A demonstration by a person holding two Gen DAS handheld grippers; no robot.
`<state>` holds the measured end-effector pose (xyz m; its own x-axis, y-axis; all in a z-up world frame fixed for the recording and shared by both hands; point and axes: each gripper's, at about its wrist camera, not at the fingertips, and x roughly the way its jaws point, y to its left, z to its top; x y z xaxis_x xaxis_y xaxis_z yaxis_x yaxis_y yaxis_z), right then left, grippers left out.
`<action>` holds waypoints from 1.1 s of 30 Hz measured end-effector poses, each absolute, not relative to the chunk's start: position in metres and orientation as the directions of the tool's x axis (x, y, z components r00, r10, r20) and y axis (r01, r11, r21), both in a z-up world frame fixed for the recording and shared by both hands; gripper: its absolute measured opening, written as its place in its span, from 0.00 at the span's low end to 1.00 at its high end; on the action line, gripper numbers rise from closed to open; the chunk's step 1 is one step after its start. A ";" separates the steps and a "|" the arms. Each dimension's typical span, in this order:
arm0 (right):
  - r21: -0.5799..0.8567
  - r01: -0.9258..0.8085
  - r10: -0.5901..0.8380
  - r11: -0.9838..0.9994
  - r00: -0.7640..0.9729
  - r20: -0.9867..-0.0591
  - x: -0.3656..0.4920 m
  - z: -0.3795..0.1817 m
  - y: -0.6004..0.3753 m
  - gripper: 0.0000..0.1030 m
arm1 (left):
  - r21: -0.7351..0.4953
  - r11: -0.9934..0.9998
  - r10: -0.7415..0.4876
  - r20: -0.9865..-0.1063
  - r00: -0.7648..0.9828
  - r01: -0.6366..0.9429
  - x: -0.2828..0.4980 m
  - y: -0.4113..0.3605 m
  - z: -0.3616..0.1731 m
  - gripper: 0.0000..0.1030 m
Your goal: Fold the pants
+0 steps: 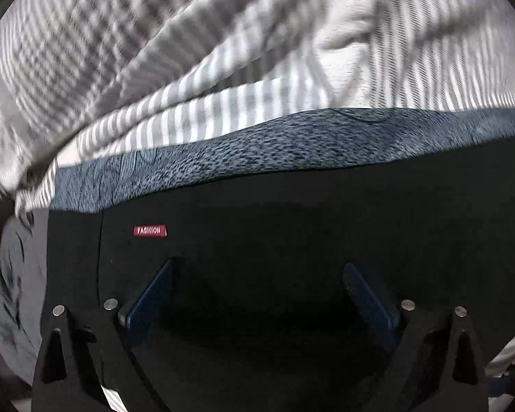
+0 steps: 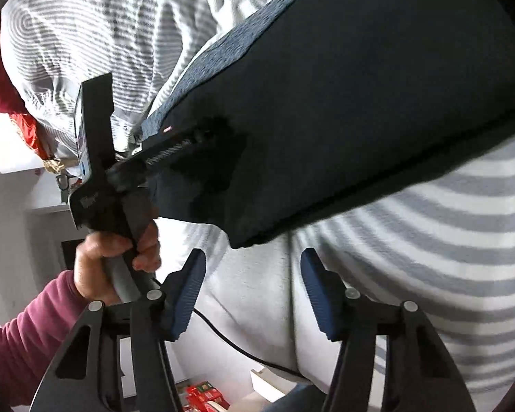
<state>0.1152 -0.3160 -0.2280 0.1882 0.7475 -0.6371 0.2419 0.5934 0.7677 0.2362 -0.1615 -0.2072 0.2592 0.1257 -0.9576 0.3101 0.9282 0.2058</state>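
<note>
on the striped bedding (image 1: 223,110) lie the black pants (image 1: 292,223), with the grey-blue waistband (image 1: 257,151) along their far edge and a small red label (image 1: 150,231) near one corner. they look already doubled into a broad, fairly flat panel, so i judge the folding is partly done; at least one more fold and some smoothing seem left (the final shape i cannot tell from these views).

the left hand-held gripper (image 1: 257,292) hangs above the black cloth with its blue pads (image 1: 147,302) well apart, and nothing is pinched between them. the right hand-held gripper (image 2: 254,292) also has its pads apart, over plain white sheet just beside the near corner of the pants (image 2: 360,103); it holds nothing.

the left wrist view alone shows the label's lettering and the straight line of the waistband. the right wrist view alone shows the other tool from outside, its head resting over the cloth, together with the person's hand (image 2: 113,264) on its handle, a maroon sleeve (image 2: 24,343), a thin black cable (image 2: 230,340), and red items (image 2: 206,395) down below the bed.
</note>
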 end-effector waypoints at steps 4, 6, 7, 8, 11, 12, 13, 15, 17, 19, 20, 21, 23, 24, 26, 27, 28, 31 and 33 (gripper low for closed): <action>0.786 0.218 0.759 0.578 0.209 -0.616 0.128 -0.232 -0.298 0.56 | 0.167 0.938 0.088 -0.963 0.255 0.305 0.239 -0.155 -0.210 0.95; 0.792 0.218 0.763 0.571 0.216 -0.609 0.135 -0.234 -0.291 0.53 | 0.168 0.935 0.084 -0.960 0.267 0.312 0.236 -0.151 -0.210 0.95; 0.793 0.222 0.763 0.568 0.220 -0.608 0.138 -0.236 -0.288 0.52 | 0.165 0.935 0.080 -0.960 0.269 0.313 0.235 -0.148 -0.210 0.95; 0.796 0.226 0.766 0.561 0.223 -0.603 0.143 -0.238 -0.285 0.47 | 0.163 0.936 0.077 -0.960 0.269 0.313 0.232 -0.148 -0.211 0.95; 0.781 0.249 0.754 0.572 0.215 -0.621 0.150 -0.237 -0.287 0.08 | 0.153 0.936 0.070 -0.963 0.259 0.316 0.230 -0.139 -0.206 0.95; 0.790 0.244 0.758 0.563 0.227 -0.611 0.149 -0.232 -0.289 0.07 | 0.146 0.937 0.063 -0.964 0.256 0.318 0.231 -0.137 -0.202 0.95; 0.795 0.235 0.760 0.560 0.236 -0.605 0.147 -0.228 -0.289 0.07 | 0.136 0.938 0.053 -0.965 0.256 0.319 0.231 -0.134 -0.201 0.95; 0.777 0.207 0.744 0.594 0.226 -0.629 0.139 -0.221 -0.286 0.07 | 0.136 0.935 0.045 -0.962 0.269 0.329 0.230 -0.134 -0.199 0.95; 0.757 0.220 0.738 0.615 0.177 -0.651 0.131 -0.232 -0.279 0.05 | 0.169 0.922 0.062 -0.953 0.297 0.348 0.220 -0.140 -0.198 0.95; 0.761 0.253 0.753 0.598 0.150 -0.641 0.124 -0.244 -0.275 0.04 | 0.174 0.923 0.061 -0.947 0.315 0.344 0.213 -0.143 -0.197 0.95; 0.769 0.263 0.767 0.583 0.133 -0.628 0.121 -0.248 -0.273 0.04 | 0.171 0.925 0.058 -0.946 0.318 0.339 0.213 -0.142 -0.197 0.96; 0.774 0.264 0.775 0.575 0.128 -0.619 0.119 -0.247 -0.272 0.04 | 0.170 0.926 0.057 -0.946 0.320 0.337 0.213 -0.141 -0.197 0.97; 0.786 0.248 0.784 0.566 0.132 -0.606 0.116 -0.237 -0.272 0.08 | 0.177 0.923 0.062 -0.945 0.322 0.341 0.212 -0.141 -0.197 0.97; 0.789 0.237 0.786 0.567 0.130 -0.604 0.115 -0.230 -0.273 0.08 | 0.181 0.921 0.067 -0.945 0.319 0.344 0.212 -0.142 -0.196 0.97; 0.785 0.228 0.781 0.575 0.132 -0.610 0.111 -0.220 -0.281 0.30 | 0.179 0.923 0.072 -0.950 0.303 0.342 0.211 -0.144 -0.193 0.97; 0.779 0.226 0.773 0.585 0.137 -0.620 0.107 -0.215 -0.288 0.40 | 0.172 0.924 0.068 -0.953 0.295 0.341 0.206 -0.148 -0.188 0.97; 0.773 0.228 0.764 0.592 0.146 -0.629 0.105 -0.209 -0.296 0.60 | 0.162 0.926 0.060 -0.956 0.289 0.342 0.205 -0.150 -0.184 0.97; 0.767 0.249 0.749 0.592 0.183 -0.637 0.103 -0.198 -0.310 0.66 | 0.139 0.926 0.036 -0.958 0.283 0.352 0.194 -0.158 -0.170 0.97; 0.759 0.280 0.734 0.588 0.209 -0.646 0.101 -0.193 -0.323 0.66 | 0.125 0.922 0.021 -0.961 0.275 0.365 0.187 -0.167 -0.162 0.97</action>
<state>0.1011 -0.3232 -0.1933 0.2088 0.7345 -0.6457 0.2795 0.5879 0.7591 0.1867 -0.1672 -0.1624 0.2750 0.0210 -0.9612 0.3654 0.9224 0.1247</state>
